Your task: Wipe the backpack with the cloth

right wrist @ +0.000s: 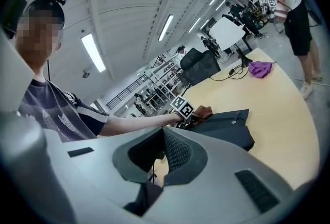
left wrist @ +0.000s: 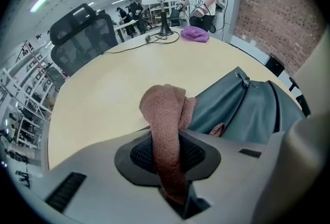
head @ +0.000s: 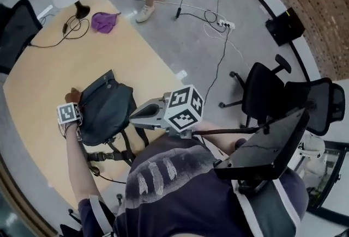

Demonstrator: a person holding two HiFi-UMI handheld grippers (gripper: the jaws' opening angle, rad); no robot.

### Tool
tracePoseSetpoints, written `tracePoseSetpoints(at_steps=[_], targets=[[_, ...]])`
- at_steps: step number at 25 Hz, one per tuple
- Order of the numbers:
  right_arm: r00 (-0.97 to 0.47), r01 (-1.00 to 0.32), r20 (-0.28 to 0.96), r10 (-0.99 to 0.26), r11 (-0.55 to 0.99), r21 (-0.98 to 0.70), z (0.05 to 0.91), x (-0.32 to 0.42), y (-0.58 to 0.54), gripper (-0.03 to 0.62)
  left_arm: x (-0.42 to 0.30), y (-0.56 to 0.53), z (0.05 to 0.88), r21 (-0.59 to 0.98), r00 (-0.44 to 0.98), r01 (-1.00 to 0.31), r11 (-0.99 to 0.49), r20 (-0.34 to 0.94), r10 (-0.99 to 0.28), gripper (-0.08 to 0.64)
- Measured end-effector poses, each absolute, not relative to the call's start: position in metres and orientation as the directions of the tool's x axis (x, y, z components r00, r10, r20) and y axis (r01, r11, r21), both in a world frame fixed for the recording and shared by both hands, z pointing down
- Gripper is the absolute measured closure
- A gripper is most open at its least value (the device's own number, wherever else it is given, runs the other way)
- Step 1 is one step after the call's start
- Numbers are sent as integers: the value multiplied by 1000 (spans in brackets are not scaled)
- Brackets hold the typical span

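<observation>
Far left first: the left gripper, jaws shut tight on a brown cloth. Pinched around the middle, with a soft lump sticking out in front as the rubbing part. Held low, right at the left edge of the backpack, ready to be dragged across it. Most likely at the start of a wipe, with most of the bag yet to do.

Next, the backpack itself: dark grey-blue, lying flat on the pale table, straps trailing toward the person. Laid down like that with the big side up, easy to reach with the cloth.

Then the right gripper, just beside the bag's right side, a little above the table, pointing at the bag. Jaws seem pressed together with nothing between them, though hard to be sure from this angle. Near enough to push down on the bag and stop a slide during the wipe.
</observation>
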State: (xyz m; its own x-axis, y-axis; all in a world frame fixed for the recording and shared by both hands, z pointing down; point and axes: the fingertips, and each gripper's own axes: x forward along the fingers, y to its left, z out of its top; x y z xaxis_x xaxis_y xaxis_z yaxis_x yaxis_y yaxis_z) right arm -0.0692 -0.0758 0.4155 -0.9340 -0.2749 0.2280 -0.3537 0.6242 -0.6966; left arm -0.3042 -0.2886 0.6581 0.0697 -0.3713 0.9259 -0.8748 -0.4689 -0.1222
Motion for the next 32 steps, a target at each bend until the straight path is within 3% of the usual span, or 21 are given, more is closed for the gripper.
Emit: tracePoseSetpoints(at_steps=[8,14,20,23,26,32], targets=[[-918,-384,225,-326,593,-707,409,-62,-66,591,-330,-279,648,-140,39,-882,-450,930,-366,474],[-919,-380,216,-331,588,-714,409,-62,-65,591,-389,-278,620,-264,-82,-904,-337,880,-468,474],[-924,-368,211,-320,592,-717,422,-41,-56,591,-426,-218,618,-303,-202,-927,-222,899,-388,474],[-931,-357,225,-287,588,-726,424,-60,-59,591,-410,-211,616,-231,-100,-940,-250,891,-443,474],[-936,-348,233,-263,598,-722,423,-75,-60,591,-391,-202,625,-179,-42,-940,-292,906,-422,474],[-947,-317,211,-241,606,-730,421,-72,-60,591,-359,-189,629,-231,-70,-883,-409,925,-373,474]])
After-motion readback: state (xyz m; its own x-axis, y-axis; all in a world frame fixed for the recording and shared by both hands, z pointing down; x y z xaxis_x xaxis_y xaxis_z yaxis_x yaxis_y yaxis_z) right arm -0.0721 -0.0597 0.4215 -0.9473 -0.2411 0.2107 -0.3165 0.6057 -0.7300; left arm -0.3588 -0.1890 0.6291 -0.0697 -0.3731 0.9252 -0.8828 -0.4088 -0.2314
